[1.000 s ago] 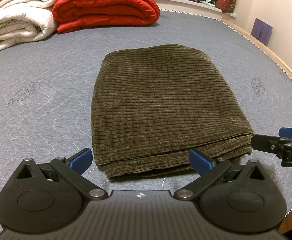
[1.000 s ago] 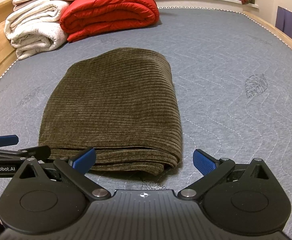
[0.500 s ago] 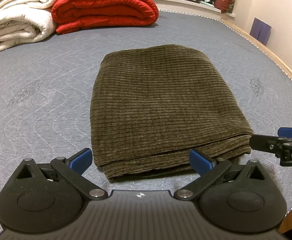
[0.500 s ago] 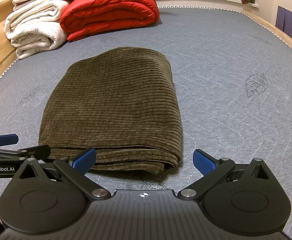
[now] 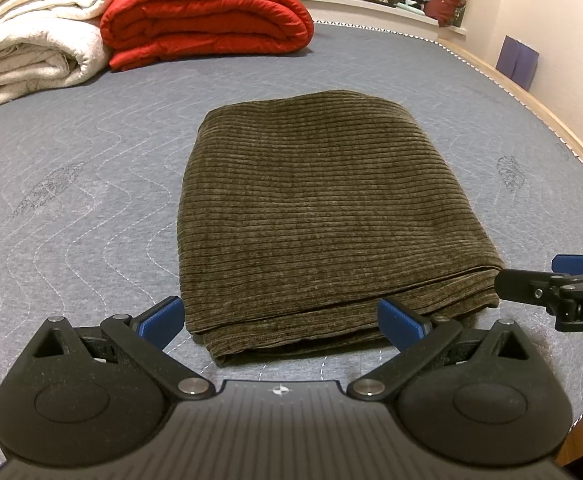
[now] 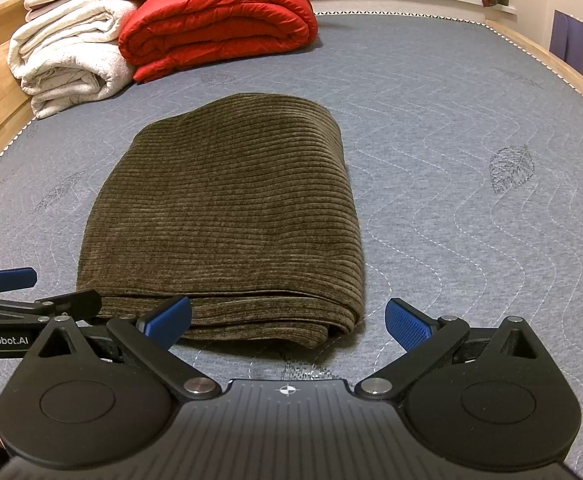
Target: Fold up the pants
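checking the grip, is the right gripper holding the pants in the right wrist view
No, the right gripper has its jaws spread wide with nothing between them, just short of the folded pants lying on the mattress.

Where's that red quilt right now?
The folded red quilt lies at the grey mattress's far end, beside rolled white blankets, beyond the olive corduroy pants.

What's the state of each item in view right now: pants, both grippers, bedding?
Brown corduroy pants: folded into a compact stack, lying flat on the mattress, not gripped.
Left gripper: open, empty, at the pants' near edge.
Right gripper: open, empty, at the near right corner.
Red comforter: folded.
White blanket: folded, beside the comforter.
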Motion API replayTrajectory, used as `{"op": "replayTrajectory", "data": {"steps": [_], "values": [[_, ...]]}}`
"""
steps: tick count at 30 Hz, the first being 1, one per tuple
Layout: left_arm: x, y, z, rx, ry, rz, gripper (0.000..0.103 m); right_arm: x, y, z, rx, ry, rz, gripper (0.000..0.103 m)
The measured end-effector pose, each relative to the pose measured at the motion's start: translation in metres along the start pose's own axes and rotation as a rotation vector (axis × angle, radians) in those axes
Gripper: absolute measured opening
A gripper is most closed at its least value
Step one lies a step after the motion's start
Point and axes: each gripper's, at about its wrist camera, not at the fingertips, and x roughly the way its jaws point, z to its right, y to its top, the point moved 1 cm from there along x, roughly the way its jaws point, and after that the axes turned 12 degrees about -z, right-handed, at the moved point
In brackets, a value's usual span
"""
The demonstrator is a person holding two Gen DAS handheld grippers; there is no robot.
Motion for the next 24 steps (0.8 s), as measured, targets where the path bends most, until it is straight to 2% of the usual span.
{"op": "replayTrajectory", "data": {"steps": [24], "values": [[-0.0004, -0.0007, 0.0004, 0.009, -0.004, 0.002, 0.103, -0.0001, 0.0001, 0.0005, 0.0, 0.001, -0.003, 0.102]]}}
